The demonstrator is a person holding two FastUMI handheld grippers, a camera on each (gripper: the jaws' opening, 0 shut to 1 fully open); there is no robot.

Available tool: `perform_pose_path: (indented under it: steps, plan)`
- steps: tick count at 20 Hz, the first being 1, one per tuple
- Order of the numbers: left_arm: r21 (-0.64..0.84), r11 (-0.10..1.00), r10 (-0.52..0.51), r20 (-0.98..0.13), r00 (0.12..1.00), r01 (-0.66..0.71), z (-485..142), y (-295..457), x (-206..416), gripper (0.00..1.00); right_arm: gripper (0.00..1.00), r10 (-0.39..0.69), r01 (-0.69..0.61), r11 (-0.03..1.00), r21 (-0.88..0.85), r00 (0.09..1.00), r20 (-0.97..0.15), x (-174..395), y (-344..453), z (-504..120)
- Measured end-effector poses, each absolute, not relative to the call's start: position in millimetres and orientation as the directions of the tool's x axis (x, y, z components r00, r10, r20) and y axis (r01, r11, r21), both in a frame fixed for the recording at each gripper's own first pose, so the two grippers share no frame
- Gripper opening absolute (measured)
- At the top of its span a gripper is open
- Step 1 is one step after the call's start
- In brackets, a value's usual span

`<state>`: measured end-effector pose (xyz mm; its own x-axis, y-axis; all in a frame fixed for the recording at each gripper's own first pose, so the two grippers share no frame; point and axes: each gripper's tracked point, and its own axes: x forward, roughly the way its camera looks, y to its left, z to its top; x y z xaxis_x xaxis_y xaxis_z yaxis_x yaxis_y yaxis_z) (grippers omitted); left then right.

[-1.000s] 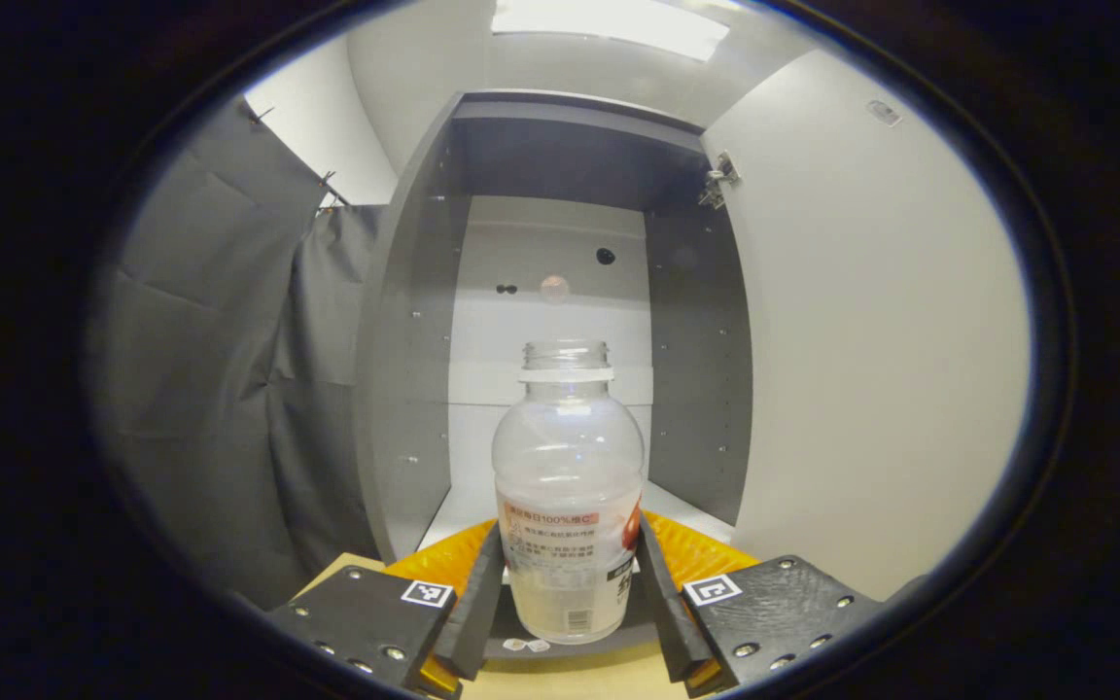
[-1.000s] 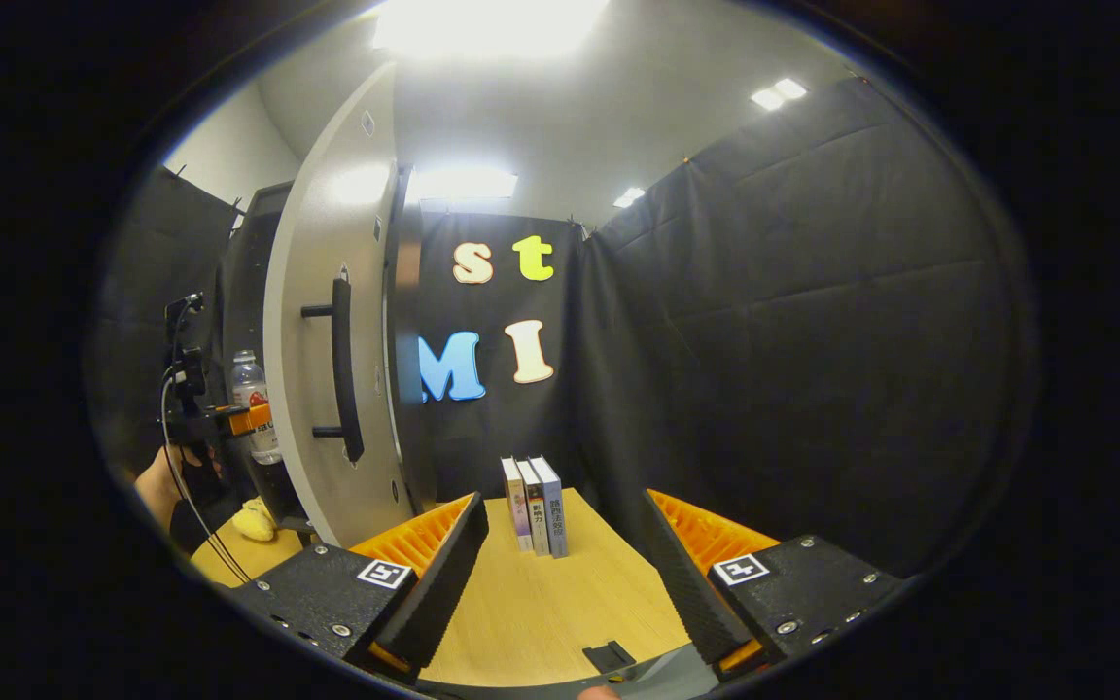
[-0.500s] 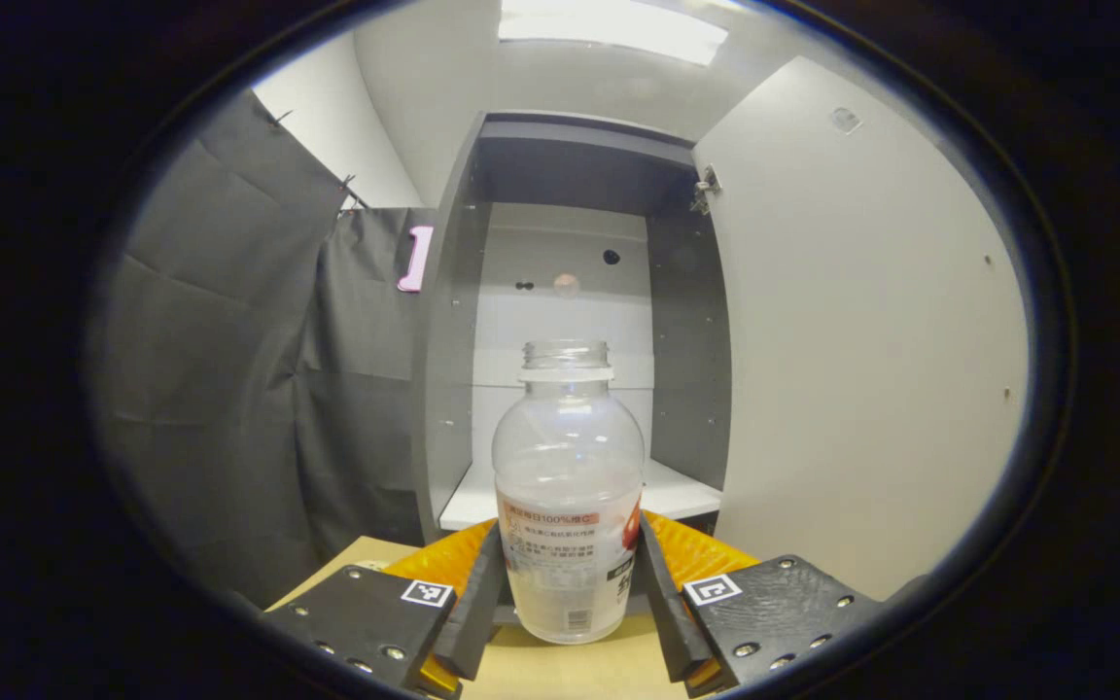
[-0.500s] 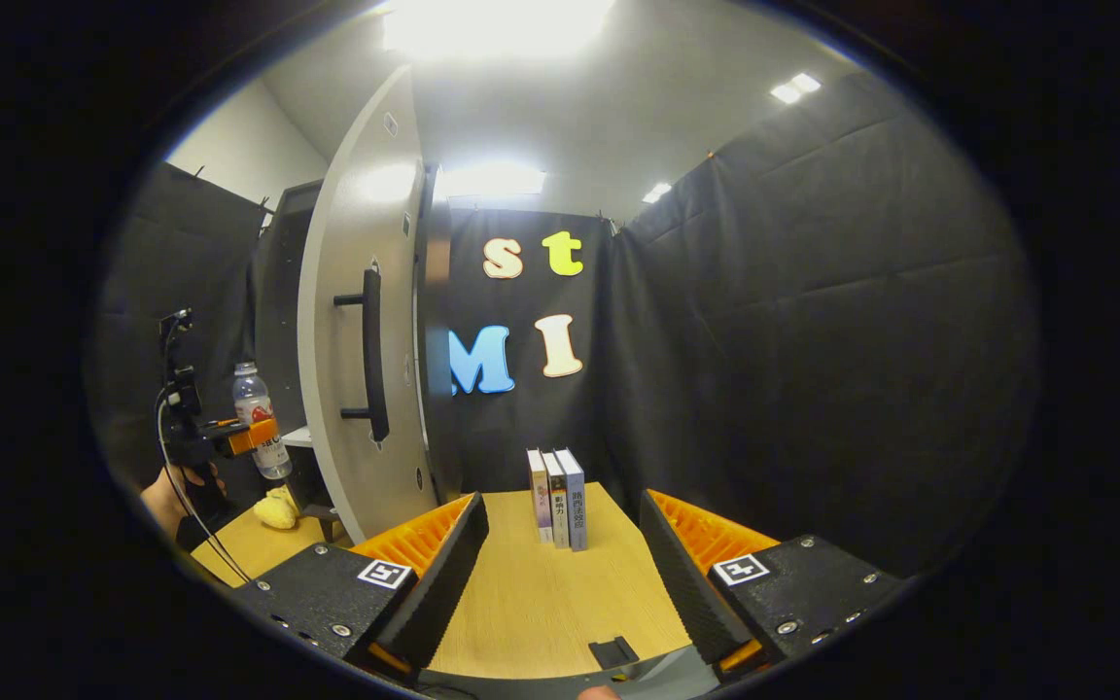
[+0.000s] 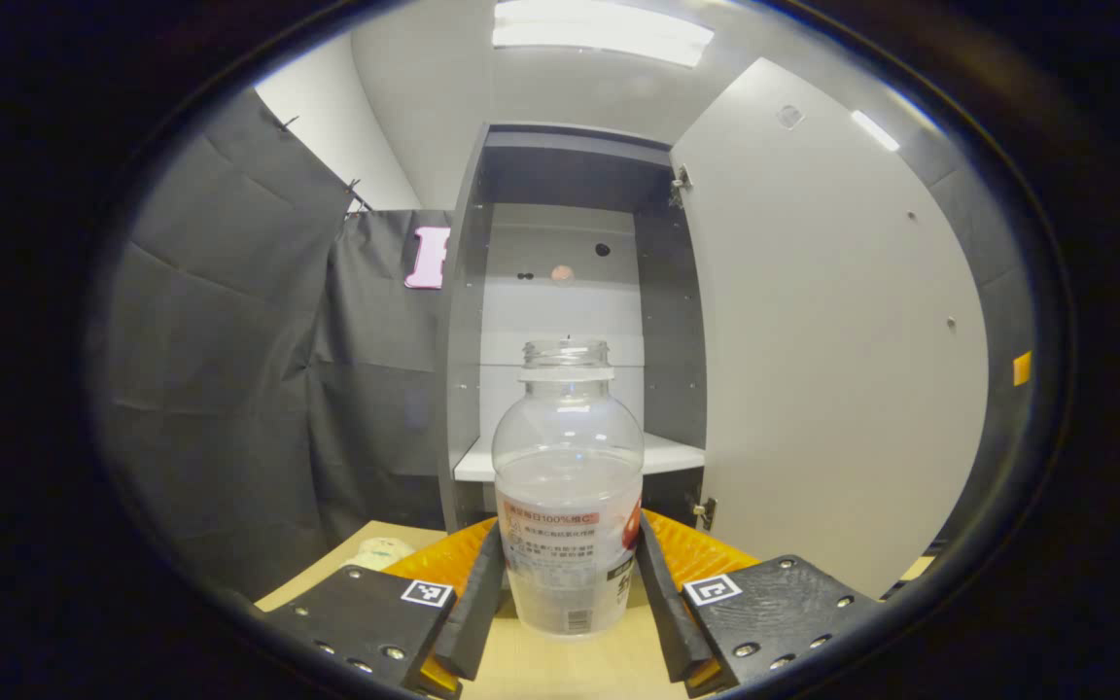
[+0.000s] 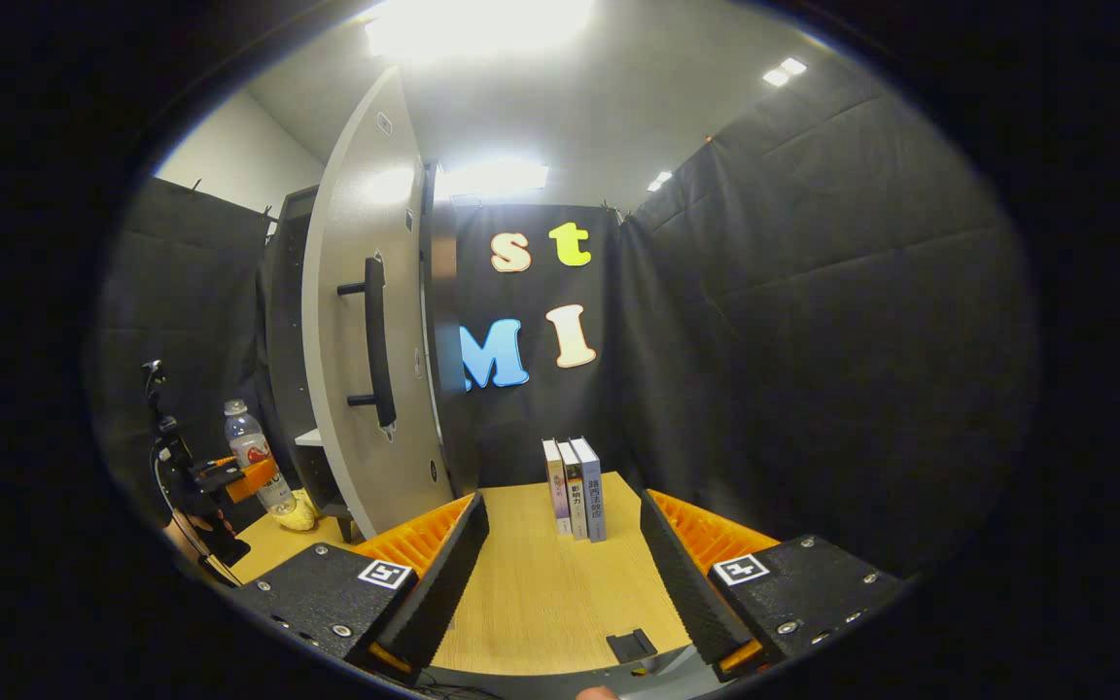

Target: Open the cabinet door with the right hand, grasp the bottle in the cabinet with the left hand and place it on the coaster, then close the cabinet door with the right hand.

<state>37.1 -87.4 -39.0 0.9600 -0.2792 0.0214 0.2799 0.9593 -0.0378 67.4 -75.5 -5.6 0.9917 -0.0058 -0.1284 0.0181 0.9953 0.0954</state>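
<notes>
A clear plastic bottle [image 5: 568, 486] with a printed label and no cap stands upright between my left gripper's fingers [image 5: 568, 593], which press on its lower sides. It hangs just above the wooden table, out in front of the grey cabinet [image 5: 560, 321]. The cabinet door [image 5: 832, 331] is swung wide open at the right. In the right gripper view my right gripper [image 6: 560, 574] is open over the table with nothing between its fingers. Far to its left, the left gripper [image 6: 229, 476] holds the bottle [image 6: 251, 467] beside the door [image 6: 356, 350] and its dark bar handle [image 6: 375, 355].
A white shelf [image 5: 570, 457] crosses the cabinet's inside. A yellowish soft thing [image 5: 375, 552] lies on the wooden table [image 5: 346, 564] by the cabinet foot, also seen as a yellow lump [image 6: 299, 510]. Three books [image 6: 576, 486] stand at the table's back. A small black piece [image 6: 633, 644] lies near the front edge.
My left gripper has drawn back out of the cabinet with the bottle and come lower, so the cabinet looks farther off. The right gripper has shifted slightly back and stays open.
</notes>
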Motion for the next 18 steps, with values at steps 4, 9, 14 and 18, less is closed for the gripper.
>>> perform_pose_path:
  steps: [4,9,14,18]
  plan:
    - [-0.054,0.956,-0.289,-0.003,0.957,0.288,-68,-87,11,0.71,0.96,0.000,0.011,0.997,0.081,0.991,-0.132,69,-74,-13]
    - [-0.066,0.957,-0.285,-0.024,0.958,0.283,-100,-77,-20,0.71,0.96,0.023,-0.013,0.997,0.072,0.991,-0.133,75,-64,-20]
    - [-0.088,0.965,-0.253,-0.049,0.966,0.248,-139,-60,-39,0.71,0.96,0.045,-0.039,0.998,0.049,0.990,-0.137,81,-51,-23]
    - [-0.094,0.965,-0.253,-0.097,0.963,0.244,-178,-59,-49,0.71,0.96,0.043,-0.041,0.999,0.021,0.991,-0.130,82,-48,-23]
